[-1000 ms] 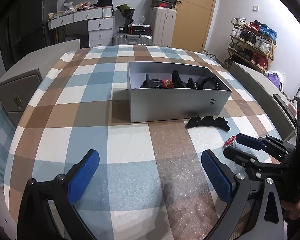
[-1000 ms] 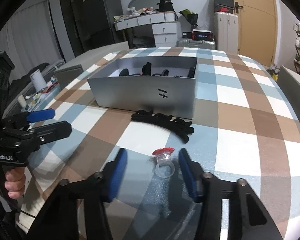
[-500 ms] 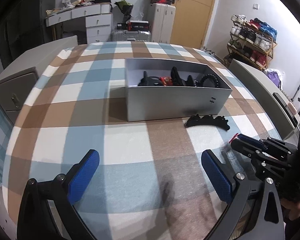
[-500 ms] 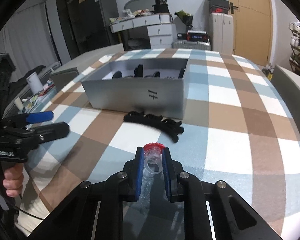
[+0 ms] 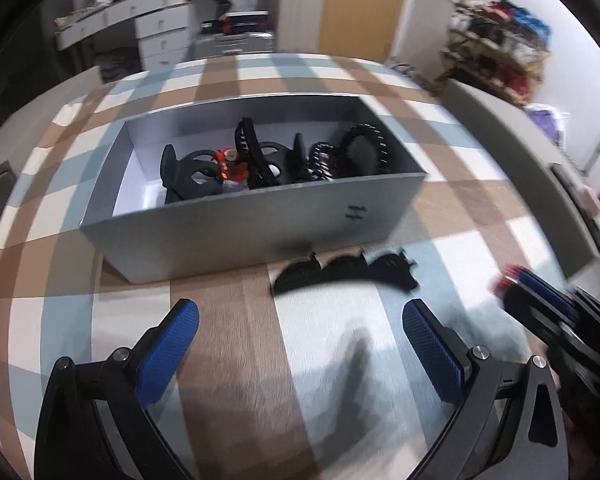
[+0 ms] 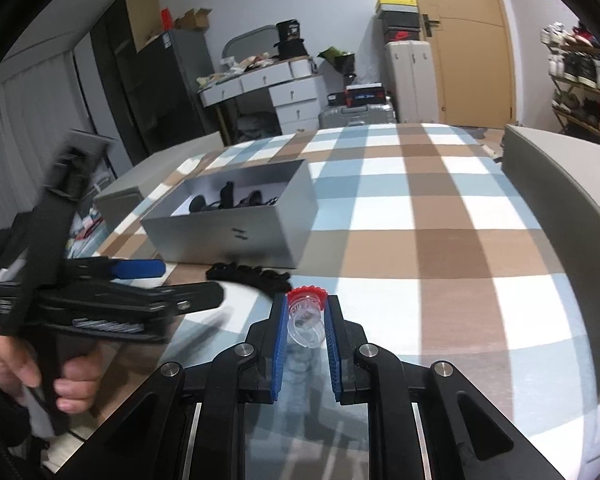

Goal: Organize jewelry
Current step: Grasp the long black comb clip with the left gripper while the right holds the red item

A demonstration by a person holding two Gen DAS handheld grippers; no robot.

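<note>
A grey open box stands on the checked tablecloth and holds several black hair clips and a red piece. It also shows in the right wrist view. A black hair clip lies on the cloth in front of the box and shows in the right wrist view. My right gripper is shut on a clear ring with a red top, held above the cloth. My left gripper is open and empty, just short of the black clip.
Grey padded bed sides run along the edges of the cloth. Drawers, suitcases and a shoe rack stand beyond. The left gripper and the hand holding it fill the left of the right wrist view.
My right gripper closed on the red-topped ring and lifted it off the cloth. My left gripper moved forward toward the box and the black clip, still open.
</note>
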